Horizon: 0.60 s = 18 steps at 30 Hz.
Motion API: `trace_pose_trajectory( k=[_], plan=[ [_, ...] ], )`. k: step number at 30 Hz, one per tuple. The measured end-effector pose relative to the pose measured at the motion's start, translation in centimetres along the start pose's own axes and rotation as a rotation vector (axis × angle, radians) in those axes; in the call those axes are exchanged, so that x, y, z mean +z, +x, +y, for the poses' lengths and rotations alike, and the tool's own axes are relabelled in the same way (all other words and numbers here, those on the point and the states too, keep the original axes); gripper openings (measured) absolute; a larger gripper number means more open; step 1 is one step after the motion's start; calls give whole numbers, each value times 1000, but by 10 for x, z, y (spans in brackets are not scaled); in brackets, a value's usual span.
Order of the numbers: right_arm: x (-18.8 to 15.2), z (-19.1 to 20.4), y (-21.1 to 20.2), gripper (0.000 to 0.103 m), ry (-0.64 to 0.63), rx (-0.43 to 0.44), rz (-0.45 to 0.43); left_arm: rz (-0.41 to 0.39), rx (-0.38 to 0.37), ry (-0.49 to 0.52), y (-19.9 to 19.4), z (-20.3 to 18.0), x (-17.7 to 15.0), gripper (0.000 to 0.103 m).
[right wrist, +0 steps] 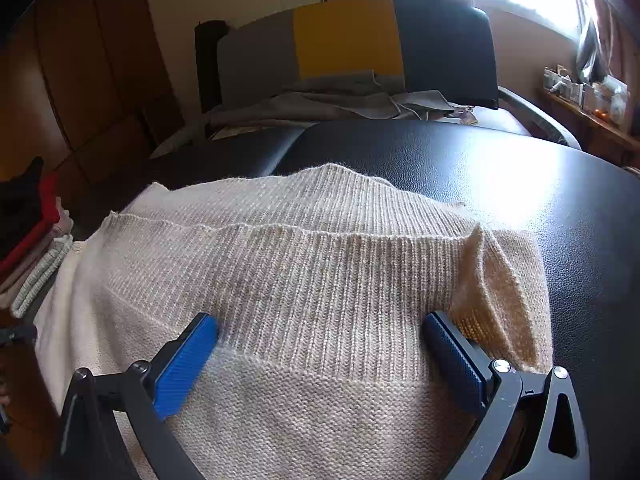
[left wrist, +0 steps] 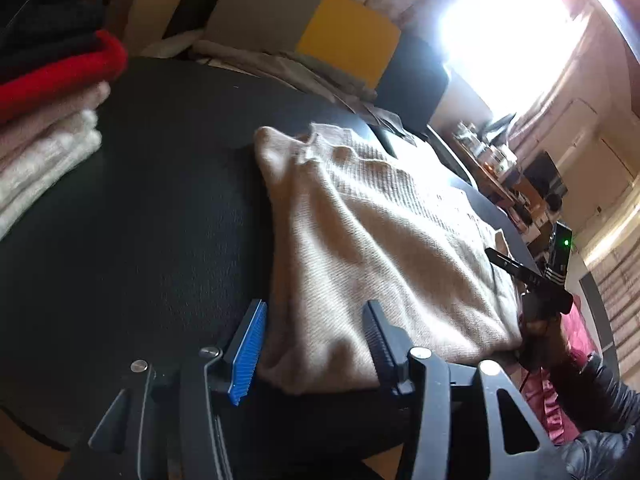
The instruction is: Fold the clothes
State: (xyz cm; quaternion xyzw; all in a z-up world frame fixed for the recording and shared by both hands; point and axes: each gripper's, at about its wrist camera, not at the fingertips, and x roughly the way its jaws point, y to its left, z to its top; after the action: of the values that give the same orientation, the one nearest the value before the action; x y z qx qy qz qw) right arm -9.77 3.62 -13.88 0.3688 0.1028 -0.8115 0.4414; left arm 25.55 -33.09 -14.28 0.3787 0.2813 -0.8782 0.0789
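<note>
Black table (right wrist: 520, 184), one beige sweater (right wrist: 320, 280), one folded stack (left wrist: 44, 120); both tongs (left wrist: 316, 332) (right wrist: 320, 344) open, empty.

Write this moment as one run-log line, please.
left gripper: open, at sweater edge | right gripper: open, over sweater | pile: aside

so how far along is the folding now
Done: a stack of folded clothes sits at the edge of the black table. In hand: the beige sweater lies folded over, ribbed hem on top. Both the left tongs and right tongs stand open over it, gripping nothing. Left: any last fold, moving it to the stack, and the grey clothes heaped on the chair behind.
</note>
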Motion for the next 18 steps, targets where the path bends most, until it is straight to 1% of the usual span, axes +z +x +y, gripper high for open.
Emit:
trace_pose_trajectory(
  k=[1,2,4,6,9,10,13,14,16,17,18],
  plan=[
    [0,0,0,103,0,-1,0,23,19,25,7,-4,1,24],
    [0,0,0,103,-1,-1,1,39,45,41,11,-8,1,9],
    [0,0,0,103,-3,-3,3,39,13,15,6,-8,4,6],
    [0,1,1,103,-4,-4,5,26,-2,22,-10,-8,4,5],
    [1,2,2,103,-7,-7,8,96,82,53,-11,4,-9,4],
    [1,3,2,103,-9,-8,8,110,92,53,-8,7,-15,4],
    [1,4,2,103,-18,-17,9,80,54,-15,-12,15,-17,6],
    [1,3,2,103,-18,-17,9,72,65,-33,-13,17,-16,11],
    [1,0,2,103,-16,-15,9,61,99,-57,-16,18,-13,15],
    [0,-1,2,103,-16,-15,8,35,138,-64,-21,16,-10,23],
    [0,-2,2,103,-15,-14,7,1,183,-72,-28,13,-8,22]
  ],
)
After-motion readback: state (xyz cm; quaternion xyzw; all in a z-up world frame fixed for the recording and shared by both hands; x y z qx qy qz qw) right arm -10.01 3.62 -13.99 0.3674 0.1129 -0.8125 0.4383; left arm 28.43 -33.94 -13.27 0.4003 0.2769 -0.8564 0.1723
